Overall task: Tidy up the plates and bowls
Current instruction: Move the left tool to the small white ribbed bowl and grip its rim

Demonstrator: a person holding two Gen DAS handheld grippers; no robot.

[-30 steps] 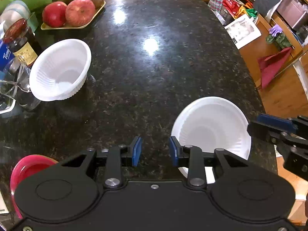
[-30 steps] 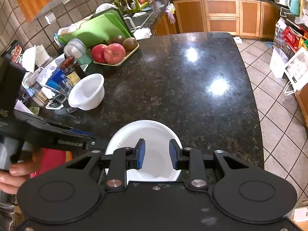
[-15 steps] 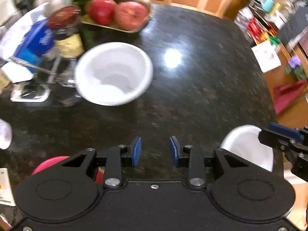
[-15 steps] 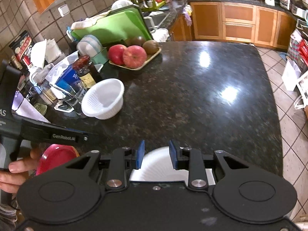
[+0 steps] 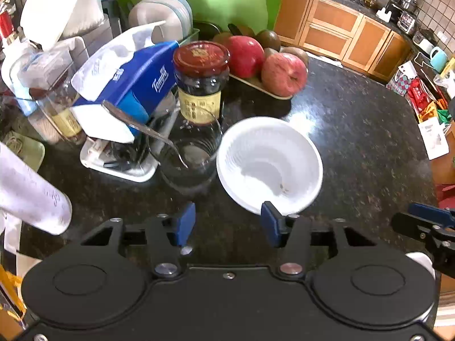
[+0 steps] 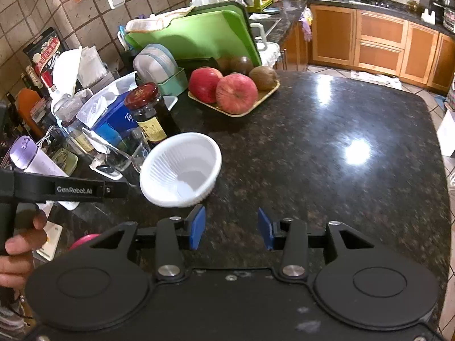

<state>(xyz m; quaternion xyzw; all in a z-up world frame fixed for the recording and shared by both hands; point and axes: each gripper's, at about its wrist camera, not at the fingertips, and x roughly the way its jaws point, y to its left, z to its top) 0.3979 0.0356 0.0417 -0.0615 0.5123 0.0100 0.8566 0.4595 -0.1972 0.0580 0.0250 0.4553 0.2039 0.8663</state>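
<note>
A white ribbed bowl sits on the black granite counter, just beyond my left gripper, which is open and empty; its right finger is near the bowl's near rim. The bowl also shows in the right wrist view. My right gripper is open and empty over bare counter, right of the bowl. A sliver of the white plate shows at the lower right of the left wrist view. A bit of a red plate shows behind the right gripper's body.
Left of the bowl stand a glass with a spoon, a dark jar with a red lid, a blue tissue pack and other clutter. A tray of apples sits farther back. The counter edge runs along the right.
My left gripper has swung left towards the white bowl and opened wider. My right gripper has drawn back off the white plate and opened wider.
</note>
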